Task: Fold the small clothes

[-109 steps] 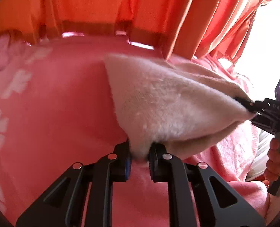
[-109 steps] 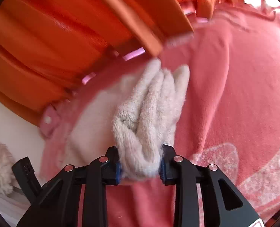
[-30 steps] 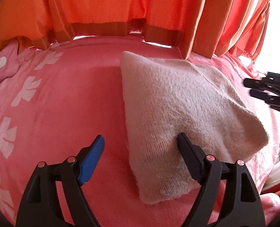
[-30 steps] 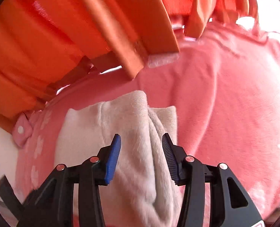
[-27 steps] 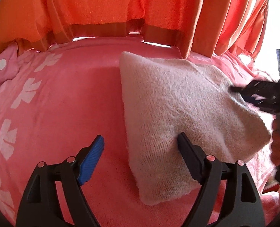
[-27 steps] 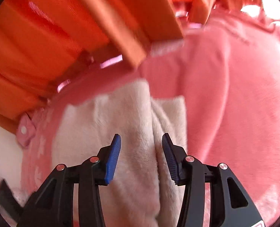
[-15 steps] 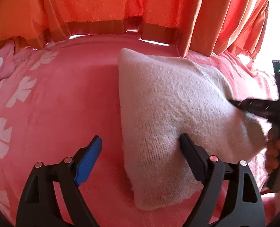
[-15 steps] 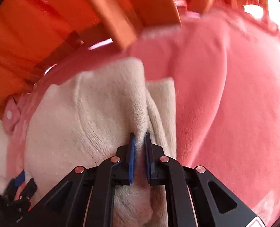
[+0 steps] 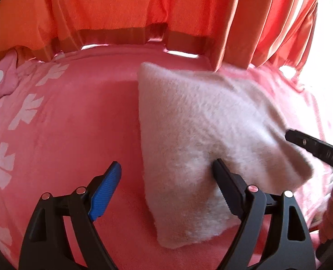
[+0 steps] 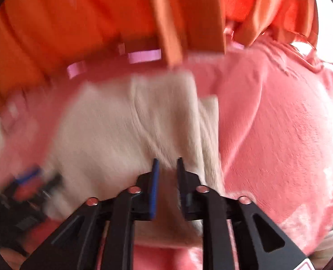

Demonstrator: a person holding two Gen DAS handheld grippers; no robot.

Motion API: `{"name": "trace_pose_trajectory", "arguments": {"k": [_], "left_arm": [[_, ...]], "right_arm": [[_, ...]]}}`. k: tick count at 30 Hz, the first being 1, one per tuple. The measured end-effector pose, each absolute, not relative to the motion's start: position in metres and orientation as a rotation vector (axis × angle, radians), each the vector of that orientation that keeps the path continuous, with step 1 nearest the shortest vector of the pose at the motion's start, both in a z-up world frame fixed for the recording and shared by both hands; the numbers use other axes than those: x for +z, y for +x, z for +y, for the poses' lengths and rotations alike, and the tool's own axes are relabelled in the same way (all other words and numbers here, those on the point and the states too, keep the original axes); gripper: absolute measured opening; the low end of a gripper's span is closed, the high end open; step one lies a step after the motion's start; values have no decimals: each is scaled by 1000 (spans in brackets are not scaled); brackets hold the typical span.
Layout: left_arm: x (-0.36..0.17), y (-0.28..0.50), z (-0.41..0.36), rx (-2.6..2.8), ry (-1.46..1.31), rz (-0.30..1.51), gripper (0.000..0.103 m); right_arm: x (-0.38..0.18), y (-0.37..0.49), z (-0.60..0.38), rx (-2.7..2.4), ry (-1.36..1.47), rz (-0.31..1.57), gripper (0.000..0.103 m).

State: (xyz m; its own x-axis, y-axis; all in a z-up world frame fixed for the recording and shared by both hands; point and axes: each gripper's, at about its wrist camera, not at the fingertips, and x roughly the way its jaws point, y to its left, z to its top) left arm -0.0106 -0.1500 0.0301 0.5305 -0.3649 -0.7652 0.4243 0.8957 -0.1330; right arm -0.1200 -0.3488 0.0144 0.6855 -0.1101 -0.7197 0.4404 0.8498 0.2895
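Left wrist view: left gripper (image 9: pixel 166 182) at bottom w/ jaws wide apart, folded cream fleece cloth (image 9: pixel 202 139) at centre on pink blanket (image 9: pixel 72 117).

Right wrist view, blurry: right gripper (image 10: pixel 167 171) at lower centre, jaws just been opening, cloth fold between them, pads not pressing.

You face orange curtain (image 9: pixel 126 6) hanging in folds across back, darker hem band at bottom. Thin strips of daylight show under hem. Strong white glare from window (image 9: pixel 330 45) at far right, washes out that edge. Below, pink blanket (image 9: pixel 76 117) covers surface you work on, row of white leaf prints (image 9: pixel 24 110) along its left side.
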Motion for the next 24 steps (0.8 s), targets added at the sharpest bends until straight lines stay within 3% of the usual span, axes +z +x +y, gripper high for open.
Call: {"name": "trace_pose_trajectory", "arguments": {"k": [1, 2, 6, 11, 15, 17, 19, 20, 22, 24], "left_arm": [[33, -9, -147, -498, 37, 892, 82], [36, -7, -145, -527, -3, 894, 88], [28, 14, -144, -605, -156, 976, 95], [-19, 40, -151, -611, -302, 1198, 97], [-19, 38, -160, -646, -287, 1176, 98], [-18, 37, -165, -666, -281, 1168, 96], [-13, 34, -171, -666, -235, 1146, 87], [-10, 33, -171, -667, -221, 1131, 77], [5, 32, -172, -690, -202, 1091, 57], [23, 29, -170, -728, -196, 1042, 49]], "right_arm": [[17, -126, -359, -363, 500, 709, 80], [15, -125, -368, -381, 524, 690, 84], [-20, -111, -409, -352, 734, 801, 84], [-52, -94, -413, -251, 934, 898, 85], [-59, -91, -406, -230, 938, 918, 88], [-55, -91, -399, -223, 905, 919, 79], [-48, -88, -392, -230, 859, 914, 59], [-43, -89, -390, -234, 832, 906, 53], [-30, -92, -388, -202, 822, 863, 34], [-18, -94, -383, -195, 799, 822, 32]]}}
